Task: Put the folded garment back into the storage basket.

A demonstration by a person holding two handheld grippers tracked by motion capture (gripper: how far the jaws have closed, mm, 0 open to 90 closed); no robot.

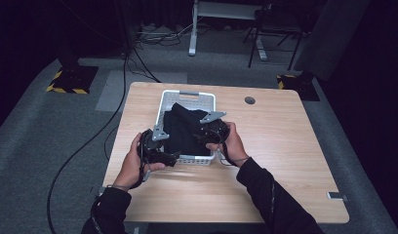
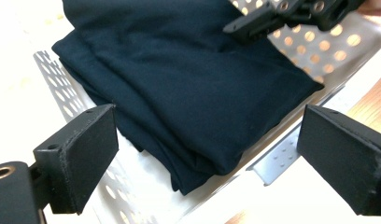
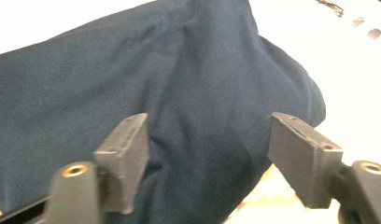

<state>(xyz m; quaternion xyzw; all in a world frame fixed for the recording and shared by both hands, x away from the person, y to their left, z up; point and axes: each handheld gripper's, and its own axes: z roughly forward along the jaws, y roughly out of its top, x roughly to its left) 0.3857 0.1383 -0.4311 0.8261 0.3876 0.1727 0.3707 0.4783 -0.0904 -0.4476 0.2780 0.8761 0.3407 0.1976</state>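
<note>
A pale wooden table [image 1: 285, 161] carries a white perforated basket [image 1: 187, 97] near its far middle, with a small round grommet hole [image 1: 249, 100] in the tabletop just beyond and to the right of it. A folded dark garment [image 1: 182, 129] lies inside the basket and takes up most of its floor; in the left gripper view the dark garment [image 2: 188, 79] shows as several stacked layers with one folded corner reaching close to the basket's near wall [image 2: 277, 156]. The person's forearms, in dark sleeves, come in from the near edge of the table and meet at the basket's near end. The left claw [image 1: 173, 155] sits at the basket's near left corner, and its jaws stand spread wide (well clear of the cloth on either side), with the garment lying beyond them and nothing pinched. The right claw [image 1: 201, 135] hangs over the near right part of the garment; in the right gripper view the right claw [image 3: 207, 154] is parted, its jaws on either side of a soft rise in the cloth [image 3: 188, 93] without pressing on it. In the left gripper view the right claw's jaws [image 2: 291, 11] show at the top, just above the garment.
</note>
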